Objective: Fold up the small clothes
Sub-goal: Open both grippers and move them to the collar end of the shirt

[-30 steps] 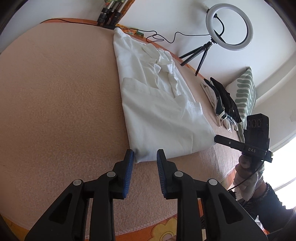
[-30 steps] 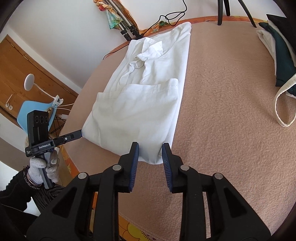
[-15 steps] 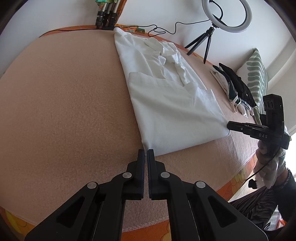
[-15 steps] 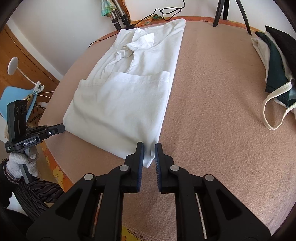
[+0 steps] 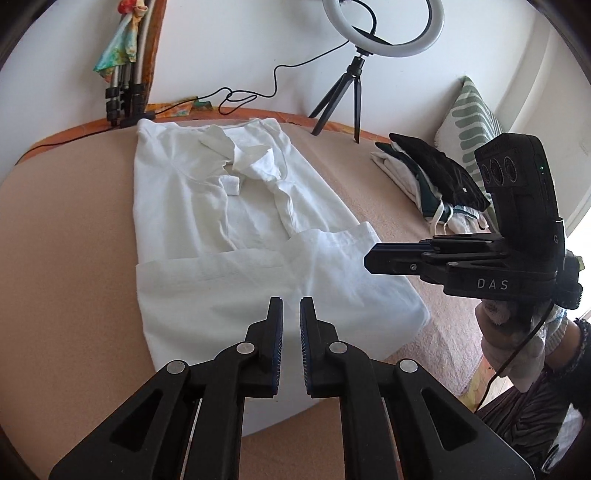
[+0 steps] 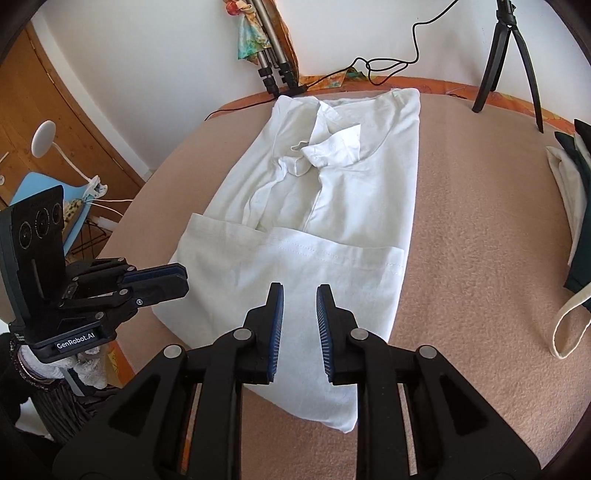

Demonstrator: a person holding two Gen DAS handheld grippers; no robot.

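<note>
A white collared shirt [image 5: 221, 206] [image 6: 351, 192] lies flat on the peach bed cover [image 5: 66, 240] [image 6: 480, 258], collar at the far end, bottom part folded up over itself. My left gripper [image 5: 291, 301] [image 6: 183, 280] hovers over the shirt's near left part. Its jaws are opening, with a narrow gap and only the flat cloth below showing through. My right gripper [image 6: 300, 288] [image 5: 367, 258] hangs over the near right part with a slightly wider gap and nothing between its pads. The shirt's near corners lie under the gripper bodies.
A ring light on a small tripod [image 5: 380, 29] stands at the far edge. To the right lies a stack of dark and white clothes [image 5: 432, 177] [image 6: 576, 206], with a striped pillow [image 5: 469, 122] behind. Folded tripod legs [image 5: 125, 96] and a cable sit at the head. A blue chair [image 6: 33, 188] stands left of the bed.
Both grippers moved forward from the shirt's near corners to above its folded lower part. The left jaws shut, then parted a little. The right jaws narrowed. The shirt stayed flat.
</note>
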